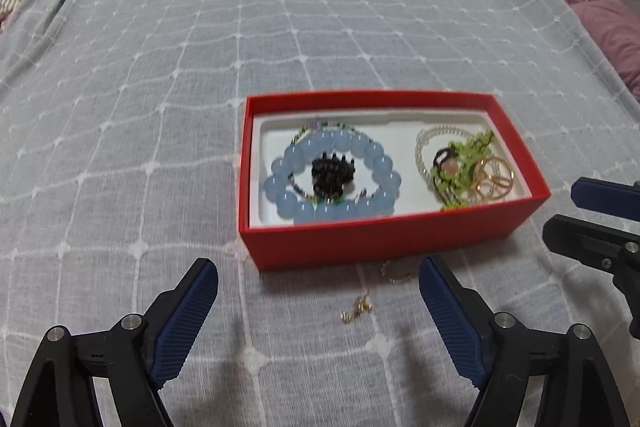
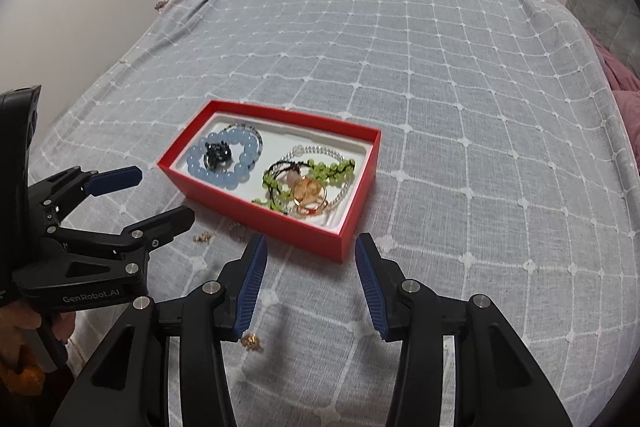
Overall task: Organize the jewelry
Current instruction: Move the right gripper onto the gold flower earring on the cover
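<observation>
Your left gripper (image 1: 318, 277) hangs over the grey checked bedspread (image 1: 160, 67) with its jaws spread wide and nothing between the pads. Just ahead of it, past the fingertips, sits the red jewelry box (image 1: 384, 239), its near wall facing you. Between your left fingertips and that wall, on the cloth, lie a small gold earring (image 1: 356, 309) and, closer to the box, a thin ring (image 1: 394, 271).

Inside the box, on its white liner, the blue bead bracelet (image 1: 332, 179) lies in the half ahead of your left gripper, with a black hair claw (image 1: 332, 175) resting in its middle. The other half, off to the right, holds a pearl bracelet (image 1: 424, 147), a green beaded strand (image 1: 464, 163) and a gold ring-shaped piece (image 1: 494, 179), tangled together.

Your right gripper (image 2: 310, 247) is partly spread and pinches nothing; the box's near corner (image 2: 342, 247) sits just ahead, between its fingertips. A second small gold piece (image 2: 252, 341) lies on the bedspread beneath its left finger; whether it touches the pad you cannot tell. In the right wrist view, your left gripper shows off to the left, with the earring and the ring just beyond its tips.
</observation>
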Motion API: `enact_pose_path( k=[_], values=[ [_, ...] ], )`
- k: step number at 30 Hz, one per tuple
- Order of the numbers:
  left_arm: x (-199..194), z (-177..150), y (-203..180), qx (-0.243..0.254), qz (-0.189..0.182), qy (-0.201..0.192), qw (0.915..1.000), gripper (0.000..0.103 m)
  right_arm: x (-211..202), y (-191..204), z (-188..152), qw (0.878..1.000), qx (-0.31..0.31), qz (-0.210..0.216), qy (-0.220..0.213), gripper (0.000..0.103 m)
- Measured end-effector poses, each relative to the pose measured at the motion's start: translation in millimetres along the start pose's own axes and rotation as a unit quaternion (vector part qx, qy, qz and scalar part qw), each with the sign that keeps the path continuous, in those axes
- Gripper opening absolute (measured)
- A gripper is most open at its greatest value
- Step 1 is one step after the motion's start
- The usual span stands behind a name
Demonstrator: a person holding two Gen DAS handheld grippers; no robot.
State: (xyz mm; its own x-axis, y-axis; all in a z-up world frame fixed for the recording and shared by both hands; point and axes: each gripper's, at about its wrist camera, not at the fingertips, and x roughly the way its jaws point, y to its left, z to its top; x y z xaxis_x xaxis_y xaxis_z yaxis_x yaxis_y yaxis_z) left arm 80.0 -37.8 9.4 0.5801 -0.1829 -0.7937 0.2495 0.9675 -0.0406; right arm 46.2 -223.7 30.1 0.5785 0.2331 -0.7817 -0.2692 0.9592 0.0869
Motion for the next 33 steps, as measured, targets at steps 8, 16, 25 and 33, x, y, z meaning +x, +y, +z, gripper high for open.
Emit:
enact_pose_path(
  k=[8, 16, 25, 33],
  values=[
    [0, -11, 4, -0.020, 0.013, 0.036, 0.9991, 0.091, 5, 6, -15, 0.999, 0.005, -0.008, 0.034, 0.065],
    [6, -29, 12, -0.049, 0.004, 0.092, 0.9945, 0.092, 9, 10, -33, 0.998, 0.002, 0.001, 0.068, 0.065],
    [3, -50, 9, -0.007, 0.028, 0.103, 0.9943, 0.092, 19, 23, -60, 0.995, -0.027, 0.005, 0.101, 0.065],
    [4, -63, 17, -0.001, 0.038, 0.115, 0.9926, 0.092, 27, 40, -71, 0.992, -0.068, -0.015, 0.102, 0.065]
  ],
)
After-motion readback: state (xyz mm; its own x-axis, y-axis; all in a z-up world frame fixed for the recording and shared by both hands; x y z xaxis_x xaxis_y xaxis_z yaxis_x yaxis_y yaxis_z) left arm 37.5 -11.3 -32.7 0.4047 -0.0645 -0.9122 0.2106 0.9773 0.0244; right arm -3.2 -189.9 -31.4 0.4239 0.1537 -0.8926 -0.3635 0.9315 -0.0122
